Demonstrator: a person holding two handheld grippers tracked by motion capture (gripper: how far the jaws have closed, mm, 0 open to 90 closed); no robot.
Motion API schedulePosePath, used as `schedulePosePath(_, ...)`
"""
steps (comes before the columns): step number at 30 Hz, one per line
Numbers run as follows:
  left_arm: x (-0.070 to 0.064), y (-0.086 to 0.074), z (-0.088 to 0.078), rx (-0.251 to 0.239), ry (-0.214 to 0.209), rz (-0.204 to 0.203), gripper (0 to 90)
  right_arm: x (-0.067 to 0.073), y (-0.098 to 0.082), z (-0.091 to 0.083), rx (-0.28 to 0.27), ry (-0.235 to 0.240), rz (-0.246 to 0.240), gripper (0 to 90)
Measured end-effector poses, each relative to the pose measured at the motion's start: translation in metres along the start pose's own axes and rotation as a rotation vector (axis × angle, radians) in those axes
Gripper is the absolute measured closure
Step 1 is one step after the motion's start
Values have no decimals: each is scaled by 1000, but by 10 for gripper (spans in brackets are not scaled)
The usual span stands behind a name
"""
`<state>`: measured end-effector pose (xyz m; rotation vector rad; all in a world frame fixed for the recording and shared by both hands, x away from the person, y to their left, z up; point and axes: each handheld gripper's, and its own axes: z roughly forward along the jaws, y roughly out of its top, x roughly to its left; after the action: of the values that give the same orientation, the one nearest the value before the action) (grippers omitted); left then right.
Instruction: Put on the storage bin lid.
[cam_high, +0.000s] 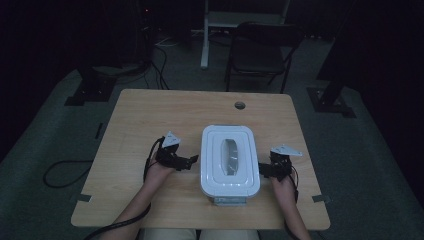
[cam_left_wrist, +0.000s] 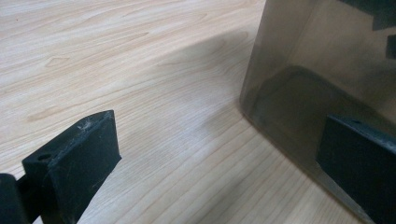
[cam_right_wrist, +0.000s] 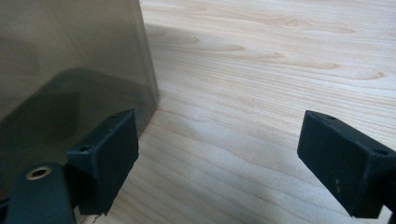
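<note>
One white-lidded box (cam_high: 229, 160) stands on the one wooden tabletop (cam_high: 150, 115), and its lid has a single oval opening (cam_high: 231, 156). Two claws are in view, the left claw (cam_high: 194, 159) and the right claw (cam_high: 261, 169), each with two black jaws. Behind the tabletop stands one folding chair (cam_high: 260, 52).

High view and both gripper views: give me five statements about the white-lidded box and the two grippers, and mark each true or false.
1. The white-lidded box stands on the wooden table. True.
2. The left gripper holds the box in the air. False: its jaws stand open beside the box, which rests on the table.
3. The right gripper is at the box's right side with open jaws. True.
4. The box's lid lies off on the table. False: it sits on the box.
5. A folding chair stands beyond the table. True.
</note>
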<state>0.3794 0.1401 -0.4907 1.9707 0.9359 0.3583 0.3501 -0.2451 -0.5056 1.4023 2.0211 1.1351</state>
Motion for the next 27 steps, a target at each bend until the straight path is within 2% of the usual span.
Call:
schedulePosePath(3,4,-4,-3,0,-1,-2,5,-1,-2,-1,1,0,0,125)
schedulePosePath(8,13,-10,-10,-3,21,-27,5,-5,-5,-4,4,-9,3,124)
schedulePosePath(16,23,-15,-24,8,53,-19,5,-11,-10,-12,-5,-24,22,125)
schedulePosePath(27,36,-24,-45,-7,92,-67,5,-19,-17,-21,-4,-36,41,125)
